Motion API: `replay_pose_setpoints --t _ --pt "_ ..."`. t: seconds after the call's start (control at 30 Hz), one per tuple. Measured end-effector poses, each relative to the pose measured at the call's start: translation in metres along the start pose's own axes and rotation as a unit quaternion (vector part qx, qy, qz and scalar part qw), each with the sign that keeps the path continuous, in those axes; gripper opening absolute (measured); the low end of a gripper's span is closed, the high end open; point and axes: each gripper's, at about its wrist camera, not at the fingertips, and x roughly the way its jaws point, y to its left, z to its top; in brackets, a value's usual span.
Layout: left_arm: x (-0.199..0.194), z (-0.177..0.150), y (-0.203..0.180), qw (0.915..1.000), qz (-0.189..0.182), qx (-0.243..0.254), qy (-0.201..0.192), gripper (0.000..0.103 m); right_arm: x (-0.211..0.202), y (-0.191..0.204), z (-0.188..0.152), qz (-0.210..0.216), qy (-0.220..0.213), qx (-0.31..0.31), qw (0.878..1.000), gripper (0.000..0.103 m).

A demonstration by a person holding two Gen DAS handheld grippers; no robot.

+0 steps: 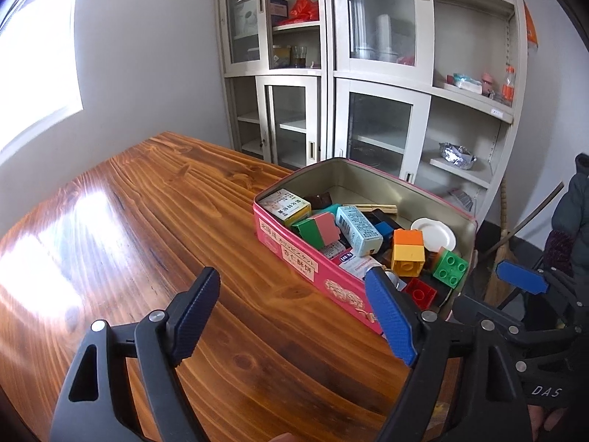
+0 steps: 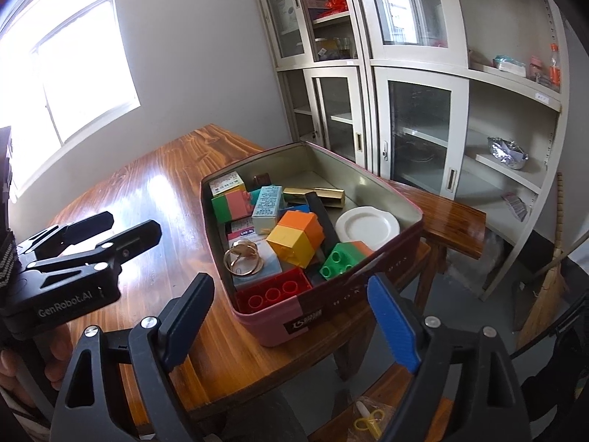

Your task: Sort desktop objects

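a small room with pale walls, a bright window (image 2: 73, 66) on the left and cream glass-door cabinets (image 1: 331, 66) behind holds a glossy wooden table (image 1: 147, 221) with strong orange grain and window glare across its top. the pink tin (image 2: 279, 316), an open rectangular box with rounded corners, sits near the table's right corner, its long axis running from the near edge away toward the cabinets. its outer wall is pink with printed labels, its inside dull silver.

it is packed with small things: an orange and yellow block (image 2: 298, 235) near the middle, a green studded block (image 2: 337, 259) beside it, a red block (image 2: 272, 291) at the near end, a white plate (image 2: 368, 226) against the right wall, a pale blue carton (image 2: 267, 206), a green and pink block (image 2: 232, 204) toward the far left, and gold rings (image 2: 243, 256) lying on a box.

the left gripper (image 1: 294, 316) hangs over bare wood left of the tin, jaws spread wide with nothing between them. the right gripper (image 2: 294, 320) faces the tin's near end, jaws likewise spread wide, pads clear of the tin.
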Motion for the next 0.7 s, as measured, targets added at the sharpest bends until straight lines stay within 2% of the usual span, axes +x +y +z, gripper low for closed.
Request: replay_pose_setpoints --t 0.17,0.5,0.7 --pt "0.004 0.001 0.000 0.9999 0.002 -0.009 0.007 0.084 -0.005 -0.010 0.000 -0.011 -0.006 0.010 1.000 0.095" --pt "0.006 0.005 -0.027 0.9991 0.024 0.034 0.005 0.084 -0.002 -0.021 -0.004 -0.018 0.001 0.010 1.000 0.098" --pt "0.011 0.006 -0.034 0.9986 0.029 0.041 0.014 0.084 -0.002 -0.027 -0.006 -0.022 0.001 0.014 1.000 0.098"
